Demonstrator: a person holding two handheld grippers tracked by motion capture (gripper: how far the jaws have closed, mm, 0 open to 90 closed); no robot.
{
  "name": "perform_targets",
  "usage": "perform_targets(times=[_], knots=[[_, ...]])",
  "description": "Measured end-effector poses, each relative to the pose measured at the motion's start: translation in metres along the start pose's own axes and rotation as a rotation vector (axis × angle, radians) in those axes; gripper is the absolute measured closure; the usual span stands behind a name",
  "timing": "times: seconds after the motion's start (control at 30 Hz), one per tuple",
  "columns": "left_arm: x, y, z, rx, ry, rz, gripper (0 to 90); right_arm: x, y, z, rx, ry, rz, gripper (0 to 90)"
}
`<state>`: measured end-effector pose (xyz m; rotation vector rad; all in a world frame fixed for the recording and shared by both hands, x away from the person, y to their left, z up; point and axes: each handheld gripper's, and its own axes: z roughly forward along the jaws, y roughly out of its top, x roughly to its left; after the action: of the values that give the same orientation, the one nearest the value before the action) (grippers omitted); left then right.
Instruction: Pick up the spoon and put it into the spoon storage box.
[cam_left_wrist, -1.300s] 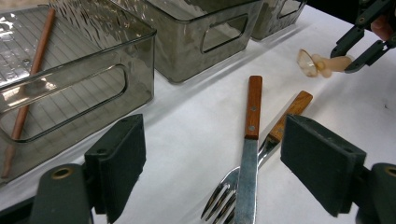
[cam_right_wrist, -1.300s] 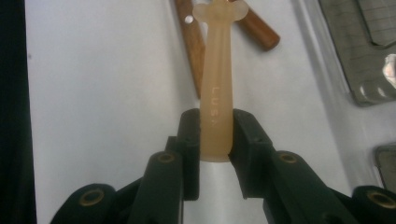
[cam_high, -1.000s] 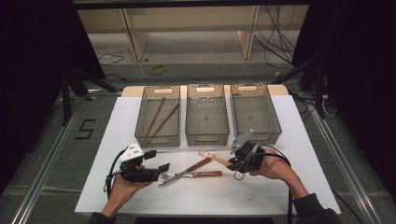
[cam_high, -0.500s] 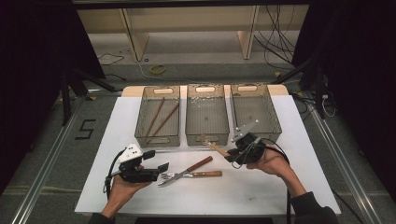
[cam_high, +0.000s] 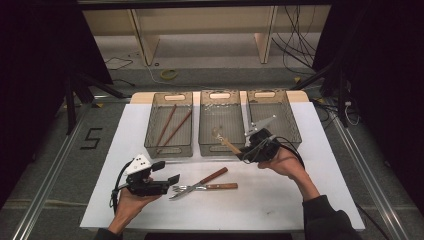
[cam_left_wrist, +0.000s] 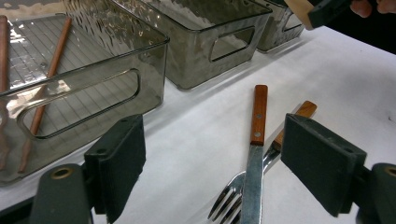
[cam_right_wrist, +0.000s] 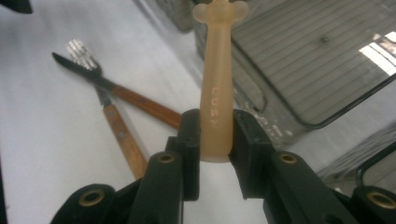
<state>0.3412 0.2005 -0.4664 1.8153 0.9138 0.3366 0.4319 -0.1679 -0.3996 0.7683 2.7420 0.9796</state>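
My right gripper (cam_high: 245, 150) is shut on the handle of a pale beige utensil (cam_high: 225, 141), held off the table. The utensil's far end reaches over the front edge of the middle bin (cam_high: 210, 120). In the right gripper view both pads clamp the beige utensil (cam_right_wrist: 216, 84) near its end, with my right gripper (cam_right_wrist: 215, 140) pointing at that bin. My left gripper (cam_high: 166, 172) rests open on the white table, aimed at a wooden-handled knife (cam_left_wrist: 258, 121) and fork (cam_left_wrist: 228, 207) lying crossed. Nothing sits between its pads (cam_left_wrist: 122, 158).
Three smoky clear bins stand in a row at the back. The left bin (cam_high: 169, 149) holds two brown sticks (cam_high: 172, 127), and the right bin (cam_high: 290, 125) lies behind my right hand. The fork (cam_high: 200, 188) and knife (cam_high: 214, 176) lie mid-table on the white sheet (cam_high: 280, 205).
My right gripper has lifted the beige utensil and carried it away from the fork and knife, toward the middle bin. The left gripper has stayed put.
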Motion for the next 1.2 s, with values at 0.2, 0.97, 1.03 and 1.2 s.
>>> perform_targets(times=[0.2, 0.97, 1.03, 1.2], knots=[[0.001, 0.0, 0.0, -0.001, 0.001, 0.0, 21.5, -0.008, 0.009, 0.0, -0.022, -0.015, 0.028, 74.5], [0.0, -0.001, 0.0, -0.007, -0.004, 0.006, 21.5, -0.033, 0.038, 0.011, -0.05, -0.074, 0.117, 74.5], [0.0, -0.001, 0.0, -0.008, -0.004, 0.008, 21.5, -0.035, 0.04, 0.013, -0.047, -0.083, 0.122, 74.5], [0.0, -0.001, 0.0, -0.009, -0.004, 0.007, 21.5, -0.038, 0.047, 0.019, -0.04, -0.103, 0.132, 74.5]])
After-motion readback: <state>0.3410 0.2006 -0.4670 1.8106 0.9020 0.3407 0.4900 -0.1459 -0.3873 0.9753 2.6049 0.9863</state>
